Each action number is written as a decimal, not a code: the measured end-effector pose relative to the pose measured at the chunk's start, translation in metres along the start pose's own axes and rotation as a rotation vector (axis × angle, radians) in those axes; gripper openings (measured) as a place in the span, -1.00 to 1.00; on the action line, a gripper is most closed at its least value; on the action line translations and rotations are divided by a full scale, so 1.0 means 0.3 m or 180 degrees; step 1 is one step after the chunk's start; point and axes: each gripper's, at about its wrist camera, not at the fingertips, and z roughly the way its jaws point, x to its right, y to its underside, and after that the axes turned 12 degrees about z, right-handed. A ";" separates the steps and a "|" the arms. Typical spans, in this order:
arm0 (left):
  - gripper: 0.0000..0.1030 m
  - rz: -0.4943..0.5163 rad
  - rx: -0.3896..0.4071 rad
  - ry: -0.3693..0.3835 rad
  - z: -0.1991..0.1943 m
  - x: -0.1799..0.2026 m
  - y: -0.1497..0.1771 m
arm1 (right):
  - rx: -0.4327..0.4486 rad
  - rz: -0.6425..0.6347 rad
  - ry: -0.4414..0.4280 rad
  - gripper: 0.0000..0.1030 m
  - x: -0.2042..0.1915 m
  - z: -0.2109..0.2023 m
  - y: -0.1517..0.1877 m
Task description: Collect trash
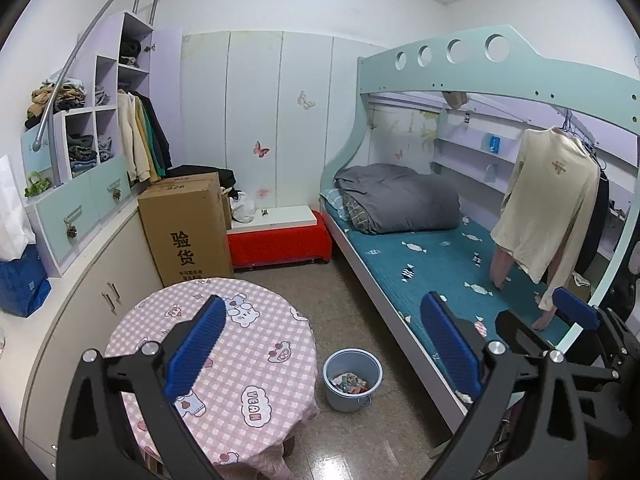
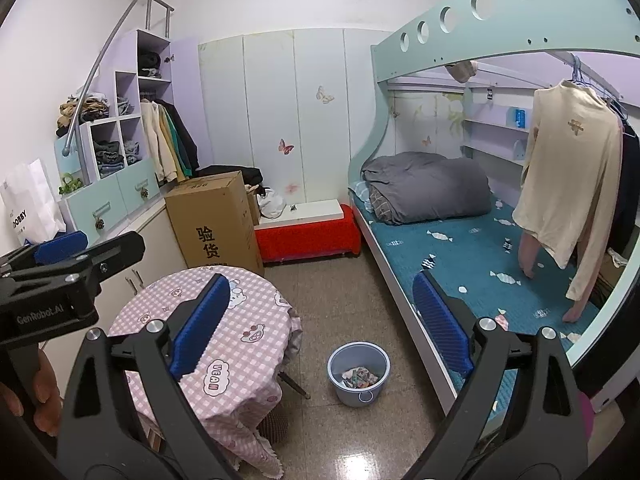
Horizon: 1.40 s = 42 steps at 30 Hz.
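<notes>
A pale blue bin [image 1: 340, 398] [image 2: 352, 397] stands on the floor between the round table and the bed. Crumpled wrappers and paper [image 1: 350, 382] [image 2: 360, 376] lie in its bottom. My left gripper [image 1: 324, 300] is open above the table's edge and the bin, with nothing between its blue pads [image 1: 200, 344]. My right gripper [image 2: 320, 278] is also open wide and empty, held above the bin. Each gripper shows at the edge of the other's view: the right one's blue pad [image 1: 576, 308] and the left one's blue pad [image 2: 60, 246].
A round table with a pink checked cloth [image 1: 240, 360] [image 2: 224, 340] is close on the left. A bunk bed with a teal sheet [image 1: 440, 264] runs along the right, with a cream shirt [image 1: 548, 204] hanging over it. A cardboard box [image 1: 184, 224] and a red bench [image 1: 280, 240] stand behind.
</notes>
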 end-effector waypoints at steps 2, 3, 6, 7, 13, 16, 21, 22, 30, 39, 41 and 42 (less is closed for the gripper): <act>0.86 -0.0003 0.0004 0.0010 -0.002 0.000 0.000 | 0.0001 -0.0005 0.0003 0.77 0.004 -0.004 0.001; 0.86 -0.0004 0.0008 0.0033 -0.002 0.000 -0.001 | 0.0000 -0.0004 0.0001 0.77 0.004 -0.004 0.001; 0.86 0.0006 0.0027 0.0049 -0.004 0.001 -0.003 | -0.0002 -0.0005 -0.0001 0.77 0.002 -0.008 0.001; 0.86 0.0010 0.0034 0.0053 -0.005 0.002 -0.003 | -0.0003 0.0000 -0.0002 0.77 0.002 -0.009 0.002; 0.86 0.0011 0.0075 0.0089 -0.013 0.003 0.007 | 0.0005 -0.0011 -0.0001 0.77 -0.004 -0.020 -0.001; 0.86 0.0011 0.0090 0.0114 -0.016 0.004 0.007 | 0.0007 -0.0019 0.0001 0.77 -0.003 -0.018 -0.001; 0.86 0.0022 0.0097 0.0140 -0.015 0.005 0.008 | 0.0000 -0.0021 0.0001 0.77 -0.003 -0.019 -0.001; 0.86 0.0017 0.0097 0.0151 -0.014 0.004 0.009 | -0.0002 -0.0015 0.0000 0.77 -0.003 -0.019 0.000; 0.86 0.0024 0.0107 0.0152 -0.012 0.007 0.009 | -0.0011 -0.0017 -0.0002 0.77 -0.011 -0.014 -0.002; 0.86 0.0019 0.0104 0.0161 -0.011 0.010 0.012 | -0.0029 -0.0022 -0.0008 0.77 -0.005 -0.005 -0.014; 0.86 0.0019 0.0102 0.0170 -0.011 0.011 0.012 | -0.0026 -0.0014 -0.0012 0.78 -0.005 -0.005 -0.012; 0.86 0.0019 0.0100 0.0166 -0.007 0.009 0.012 | -0.0029 -0.0013 -0.0012 0.78 -0.004 -0.004 -0.012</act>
